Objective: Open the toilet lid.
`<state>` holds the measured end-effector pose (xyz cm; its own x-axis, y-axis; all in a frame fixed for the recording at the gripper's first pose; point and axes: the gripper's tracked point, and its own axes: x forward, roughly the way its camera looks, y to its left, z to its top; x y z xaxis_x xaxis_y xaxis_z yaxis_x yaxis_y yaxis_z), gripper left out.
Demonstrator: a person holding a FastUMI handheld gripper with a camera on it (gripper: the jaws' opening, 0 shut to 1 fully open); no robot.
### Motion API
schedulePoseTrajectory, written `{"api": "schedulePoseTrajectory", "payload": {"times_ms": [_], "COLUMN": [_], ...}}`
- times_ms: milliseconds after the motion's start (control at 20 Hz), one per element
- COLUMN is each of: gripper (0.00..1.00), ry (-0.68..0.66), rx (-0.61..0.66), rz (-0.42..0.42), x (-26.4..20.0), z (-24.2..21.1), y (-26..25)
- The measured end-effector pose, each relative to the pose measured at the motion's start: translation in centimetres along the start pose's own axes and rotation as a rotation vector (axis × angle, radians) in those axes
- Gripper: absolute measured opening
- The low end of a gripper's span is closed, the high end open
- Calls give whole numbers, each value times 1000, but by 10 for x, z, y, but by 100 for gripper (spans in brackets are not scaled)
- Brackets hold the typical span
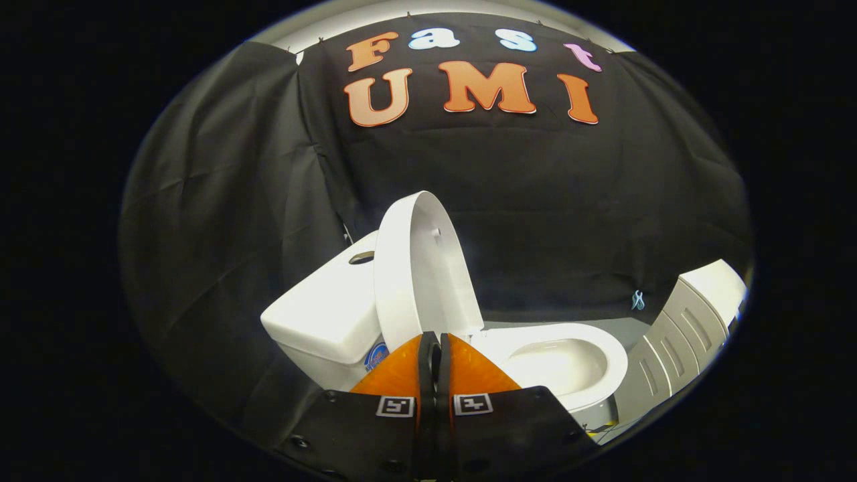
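Observation:
The white toilet lid (pixel 418 268) stands raised, nearly upright, leaning back toward the white tank (pixel 328 311). To the right of the lid the seat and open bowl (pixel 559 365) lie exposed. My gripper (pixel 435 341) is just in front of the lid's lower edge. Its two orange fingers (pixel 402 375) are pressed together with nothing between them, and I cannot tell whether their tips touch the lid.
A white ribbed cabinet or bin (pixel 689 321) stands to the right of the bowl. Black cloth walls close in behind and to the left of the toilet. A strip of grey floor (pixel 629 395) lies between the bowl and the cabinet.

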<state>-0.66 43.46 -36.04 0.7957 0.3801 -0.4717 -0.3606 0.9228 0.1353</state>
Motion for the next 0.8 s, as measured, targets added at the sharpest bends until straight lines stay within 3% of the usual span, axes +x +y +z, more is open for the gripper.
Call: {"api": "schedulePoseTrajectory", "payload": {"times_ms": [350, 500, 800], "gripper": [8, 16, 88], "ry": [-15, -60, -156], "rx": [-12, 6, 24], "rz": [-10, 24, -12], "x": [-4, -18, -54], "z": [0, 20, 75], "y": [-8, -4, -50]}}
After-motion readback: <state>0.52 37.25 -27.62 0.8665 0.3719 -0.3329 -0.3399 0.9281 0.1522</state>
